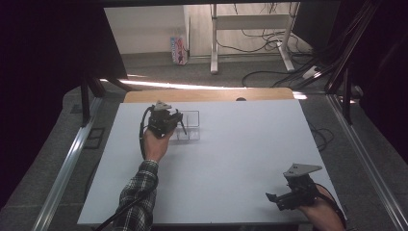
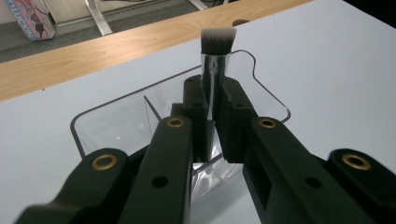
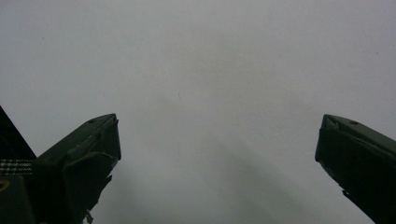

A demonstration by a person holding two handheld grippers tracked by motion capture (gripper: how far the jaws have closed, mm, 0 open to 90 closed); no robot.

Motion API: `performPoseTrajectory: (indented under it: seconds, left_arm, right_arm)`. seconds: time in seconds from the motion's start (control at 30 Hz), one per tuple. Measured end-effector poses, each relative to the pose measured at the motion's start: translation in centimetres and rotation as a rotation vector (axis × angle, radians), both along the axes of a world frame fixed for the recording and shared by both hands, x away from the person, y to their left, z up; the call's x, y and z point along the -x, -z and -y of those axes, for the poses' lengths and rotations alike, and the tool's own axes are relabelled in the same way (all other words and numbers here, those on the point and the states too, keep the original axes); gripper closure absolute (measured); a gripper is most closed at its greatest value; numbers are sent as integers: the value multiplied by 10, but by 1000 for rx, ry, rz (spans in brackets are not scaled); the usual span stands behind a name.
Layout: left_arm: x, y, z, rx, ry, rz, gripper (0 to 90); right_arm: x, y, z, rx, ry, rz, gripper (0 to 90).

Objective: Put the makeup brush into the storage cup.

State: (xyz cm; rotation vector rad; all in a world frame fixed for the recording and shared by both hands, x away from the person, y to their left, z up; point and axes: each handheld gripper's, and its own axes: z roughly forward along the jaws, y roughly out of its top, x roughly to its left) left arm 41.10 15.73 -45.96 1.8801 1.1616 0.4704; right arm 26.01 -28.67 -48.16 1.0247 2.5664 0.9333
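There is one makeup brush [image 2: 215, 60] with a silver ferrule, one clear plastic organizer tray [image 2: 105, 122] with at least two compartments split by one divider, two handheld grippers, left [image 2: 212, 100] and right [image 3: 217, 135], and one white table [image 1: 240, 159].

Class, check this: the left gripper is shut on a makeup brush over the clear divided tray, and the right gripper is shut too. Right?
Not quite. The right gripper is open: the right gripper view shows its jaws wide apart over bare table. The left gripper is indeed shut on the makeup brush over the clear divided tray.

White table [image 1: 231, 163], wooden far edge; clear divided organizer [image 1: 190, 126] resting on it.
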Motion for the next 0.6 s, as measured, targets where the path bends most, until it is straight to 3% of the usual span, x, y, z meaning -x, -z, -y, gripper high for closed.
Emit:
performPoseTrajectory:
  seconds: [0.27, 0.4, 0.47, 0.6]
  left_arm:
    - [0, 3, 1, -11, -3, -6, 795]
    - [0, -4, 0, -12, -10, 15, 565]
    - [0, -5, -1, -12, -14, 19, 530]
    - [-1, -8, -5, 4, -32, 19, 370]
  right_arm:
    - [0, 0, 0, 2, -4, -3, 2]
    - [0, 0, 0, 2, -3, -3, 2]
    - [0, 0, 0, 2, -4, -3, 2]
    - [0, 0, 0, 3, -4, -4, 2]
